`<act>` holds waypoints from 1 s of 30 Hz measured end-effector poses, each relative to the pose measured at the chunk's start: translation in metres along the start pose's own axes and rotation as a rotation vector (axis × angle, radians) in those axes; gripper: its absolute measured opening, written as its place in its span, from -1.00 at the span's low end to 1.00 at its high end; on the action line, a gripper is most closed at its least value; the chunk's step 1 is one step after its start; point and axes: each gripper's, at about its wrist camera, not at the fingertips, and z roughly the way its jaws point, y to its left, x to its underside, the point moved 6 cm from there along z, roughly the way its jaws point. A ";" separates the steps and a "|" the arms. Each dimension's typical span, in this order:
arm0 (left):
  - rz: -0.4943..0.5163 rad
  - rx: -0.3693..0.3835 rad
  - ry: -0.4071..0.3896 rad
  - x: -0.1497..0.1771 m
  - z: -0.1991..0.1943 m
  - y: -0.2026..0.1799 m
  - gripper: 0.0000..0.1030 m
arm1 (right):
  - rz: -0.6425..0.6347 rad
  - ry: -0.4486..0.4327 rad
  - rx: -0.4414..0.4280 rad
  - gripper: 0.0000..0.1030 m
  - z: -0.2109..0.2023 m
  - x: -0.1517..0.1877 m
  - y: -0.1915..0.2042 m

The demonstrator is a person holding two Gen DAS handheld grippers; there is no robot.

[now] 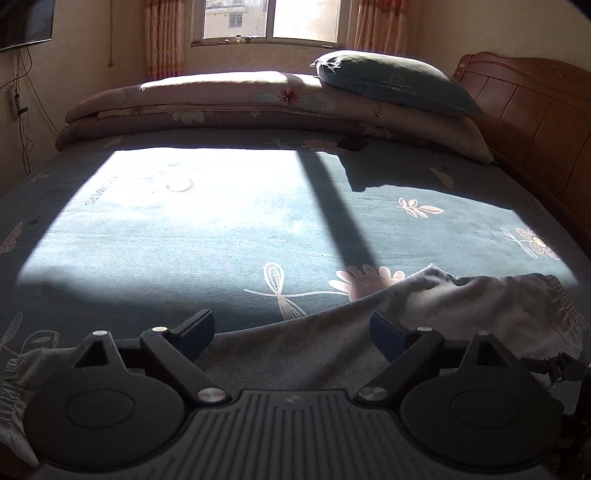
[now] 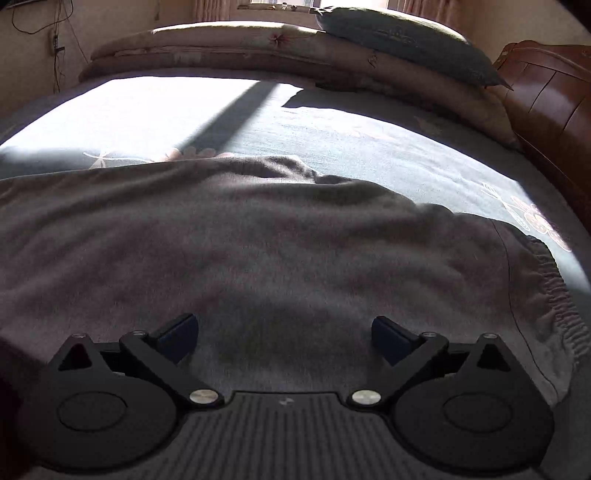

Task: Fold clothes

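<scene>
Just under the left gripper (image 1: 291, 330), whose fingers stand spread wide with nothing between them, lies the near edge of a grey garment (image 1: 424, 317) spread flat on the bed. Under the right gripper (image 2: 284, 338), likewise spread wide and gripping nothing, the same garment (image 2: 258, 240) fills the view, its gathered elastic band (image 2: 554, 291) off to the gripper's right. Beyond the cloth stretches the dark green bedsheet (image 1: 221, 229) with flower prints, part of it in bright sunlight. Farther ahead a folded quilt (image 1: 221, 107) lies across the bed, a pillow (image 1: 391, 79) resting on its right end, beside the wooden headboard (image 1: 535, 122). Farthest off is a window (image 1: 269, 20).
</scene>
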 end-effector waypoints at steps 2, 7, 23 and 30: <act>-0.004 -0.050 0.002 0.037 0.008 -0.003 0.76 | 0.012 -0.015 -0.021 1.00 0.002 0.007 0.000; -0.025 -0.134 0.023 0.097 0.018 -0.006 0.77 | -0.006 -0.079 -0.057 1.00 0.000 0.013 -0.003; -0.130 -0.079 -0.020 0.077 0.002 -0.036 0.87 | -0.046 -0.175 -0.081 1.00 -0.004 0.023 -0.004; 0.008 -0.051 -0.028 0.066 0.059 -0.079 0.89 | -0.053 -0.234 -0.094 1.00 -0.033 0.024 -0.008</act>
